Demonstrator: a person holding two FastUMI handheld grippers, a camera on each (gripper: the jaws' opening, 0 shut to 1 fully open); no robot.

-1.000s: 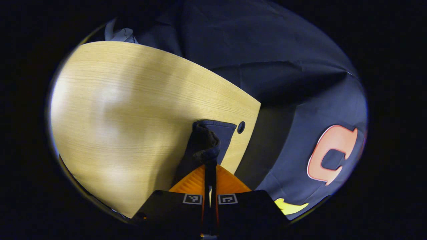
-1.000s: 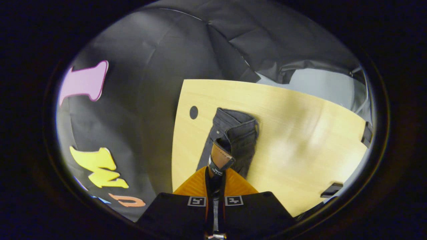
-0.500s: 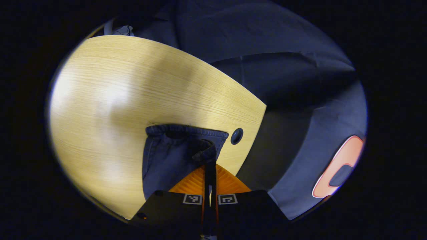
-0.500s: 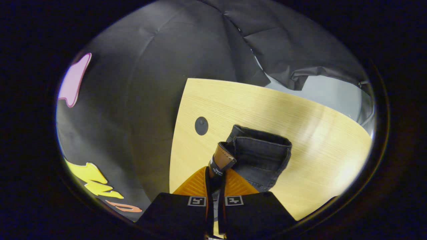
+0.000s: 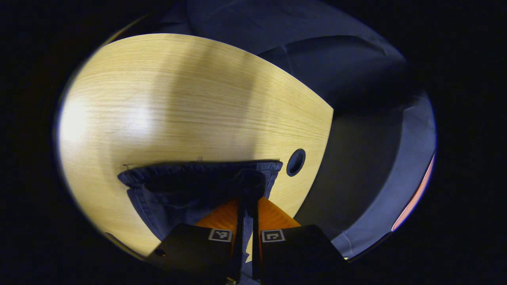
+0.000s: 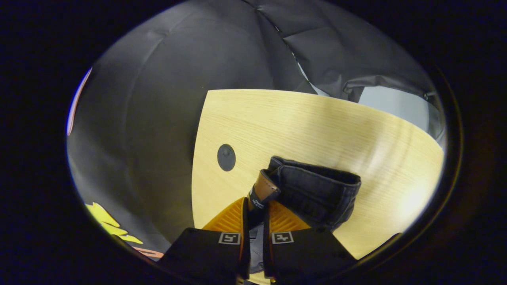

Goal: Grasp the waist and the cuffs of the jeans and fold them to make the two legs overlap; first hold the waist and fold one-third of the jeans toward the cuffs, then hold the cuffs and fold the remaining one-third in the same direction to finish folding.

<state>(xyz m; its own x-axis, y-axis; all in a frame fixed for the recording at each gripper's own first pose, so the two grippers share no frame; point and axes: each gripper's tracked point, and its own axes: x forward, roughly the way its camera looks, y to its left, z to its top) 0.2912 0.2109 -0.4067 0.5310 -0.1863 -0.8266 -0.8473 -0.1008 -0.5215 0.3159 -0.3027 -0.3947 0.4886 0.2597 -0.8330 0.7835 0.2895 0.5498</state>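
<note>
At the bottom of the left gripper view, the left tongs (image 5: 246, 206), with orange ribbed fingers, were closed on a fold of the dark blue denim jeans (image 5: 190, 186), which spread across the lower centre on the pale wooden desk (image 5: 178, 103). At the bottom of the right gripper view, the right tongs (image 6: 255, 211) pinched the jeans' waistband beside its brown leather patch (image 6: 264, 188). A round dark hole (image 6: 226, 157) lay left of centre.
</note>
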